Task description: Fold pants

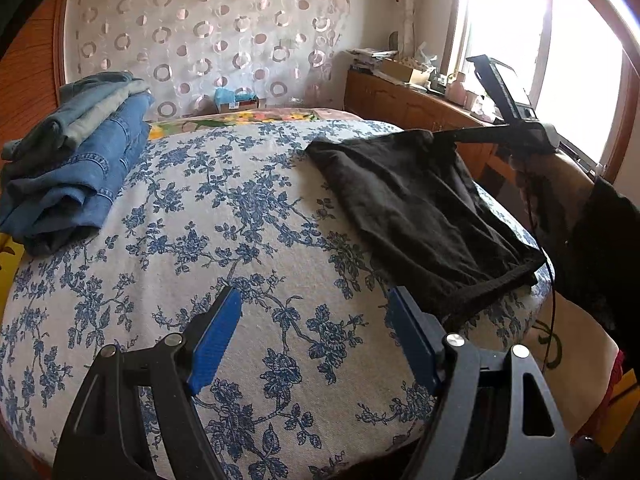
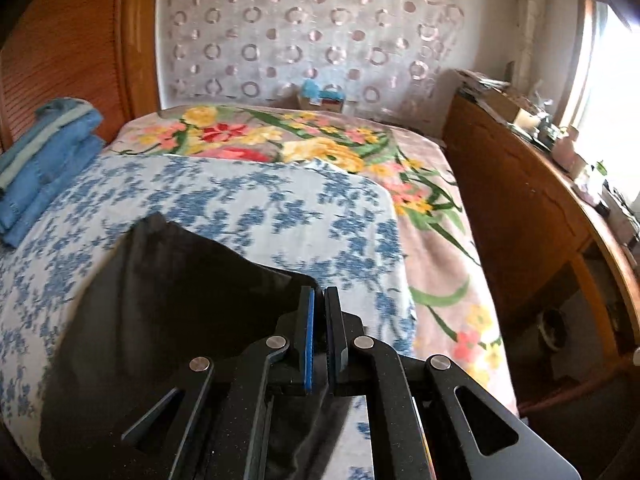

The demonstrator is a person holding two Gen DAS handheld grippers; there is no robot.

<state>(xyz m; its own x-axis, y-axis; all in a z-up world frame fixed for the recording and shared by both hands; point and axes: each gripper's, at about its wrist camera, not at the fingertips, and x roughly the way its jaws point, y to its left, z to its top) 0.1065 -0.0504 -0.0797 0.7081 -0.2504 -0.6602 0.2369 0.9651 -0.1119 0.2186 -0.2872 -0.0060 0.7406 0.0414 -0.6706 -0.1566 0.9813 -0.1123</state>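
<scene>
I am holding my left gripper (image 1: 312,336) wide apart above the blue-flowered bedspread (image 1: 224,216), with nothing between its blue pads (image 1: 216,340). My right gripper (image 2: 319,320) is clamping down tight on a corner of the black pants (image 1: 416,208), lifting that edge off the bed while the rest of the cloth is lying on the spread toward the window side. The waistband end is lying just beside my left gripper's right finger. A stack of folded jeans (image 1: 68,160) is sitting well apart at the far left, near the wooden headboard (image 2: 60,52)
</scene>
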